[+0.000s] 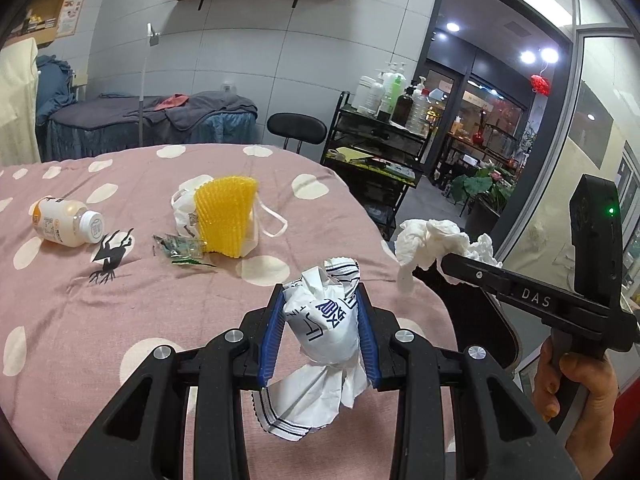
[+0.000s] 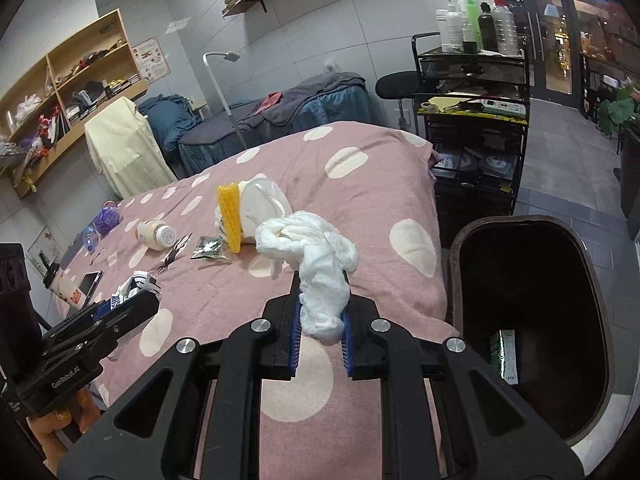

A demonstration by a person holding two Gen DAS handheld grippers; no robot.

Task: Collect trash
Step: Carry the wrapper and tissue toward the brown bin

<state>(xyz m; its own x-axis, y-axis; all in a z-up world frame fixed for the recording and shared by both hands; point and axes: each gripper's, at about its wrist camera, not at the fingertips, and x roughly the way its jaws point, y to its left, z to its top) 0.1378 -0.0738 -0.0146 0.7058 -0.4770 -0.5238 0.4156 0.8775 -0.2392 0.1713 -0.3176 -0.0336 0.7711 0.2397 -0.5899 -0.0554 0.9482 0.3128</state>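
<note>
Pink polka-dot bedspread (image 2: pixel 360 200), edge nearest dark bin (image 2: pixel 528 320): left gripper (image 1: pixel 320 320) clamped on crumpled printed wrapper (image 1: pixel 324 324), right gripper (image 2: pixel 322 312) pinching wadded white tissue (image 2: pixel 316 264), both lifted, seemingly for binning; bin holds one green-white packet (image 2: pixel 505 356); bottle (image 1: pixel 66 222), yellow mesh (image 1: pixel 226 216) remain.
</note>
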